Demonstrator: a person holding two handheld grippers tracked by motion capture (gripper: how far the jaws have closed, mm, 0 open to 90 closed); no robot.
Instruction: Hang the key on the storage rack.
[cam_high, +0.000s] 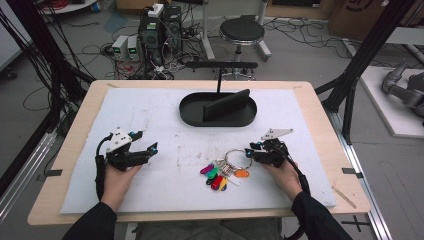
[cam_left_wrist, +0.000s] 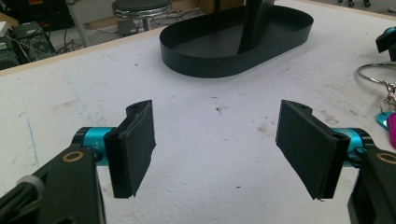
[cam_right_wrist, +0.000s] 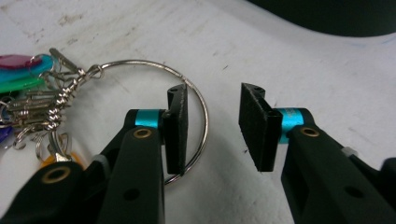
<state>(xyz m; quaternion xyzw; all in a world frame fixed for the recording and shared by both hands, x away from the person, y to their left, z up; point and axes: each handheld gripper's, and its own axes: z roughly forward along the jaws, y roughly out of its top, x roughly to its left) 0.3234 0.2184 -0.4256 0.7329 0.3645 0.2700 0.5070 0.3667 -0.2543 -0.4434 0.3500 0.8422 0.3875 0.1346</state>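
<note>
- While the right claw (cam_right_wrist: 212, 126) hangs low over the big key ring (cam_right_wrist: 187, 88) with its jaws partly parted, we treat this as the moment to line up the pinch, not to rush it.
- The ring lies flat on the white mat (cam_high: 150, 115) of the bench (cam_high: 80, 105), near the front edge and right of the middle, with the bunch of coloured tags (cam_high: 216, 176) trailing off it toward the centre.
- In the right gripper view, one pad (cam_right_wrist: 177, 130) sits over the ring's wire, the other pad (cam_right_wrist: 254, 126) stands outside the loop, and nothing is pinched between them yet.
- We judge that the wire's right-hand arc should end up between the two pads, so we would settle the tips down to the mat first, then close.
- A thin wire lying flat is easy to skate over; we would keep the pads square to it and close slowly until it bites.
- We would grip on the bare arc, away from the small chains and clips (cam_right_wrist: 60, 105), so that the bunch hangs free below when lifted.
- The left claw (cam_high: 144, 142) rests on the mat at the left with its jaws spread wide and nothing in them; the left gripper view confirms the bare gap between its pads (cam_left_wrist: 133, 149).
- The black oval tray (cam_high: 192, 112) with its upright post stands farther back at the centre; we guess the keys are bound for it, so a straight lift before any travel should stop the tags dragging.
</note>
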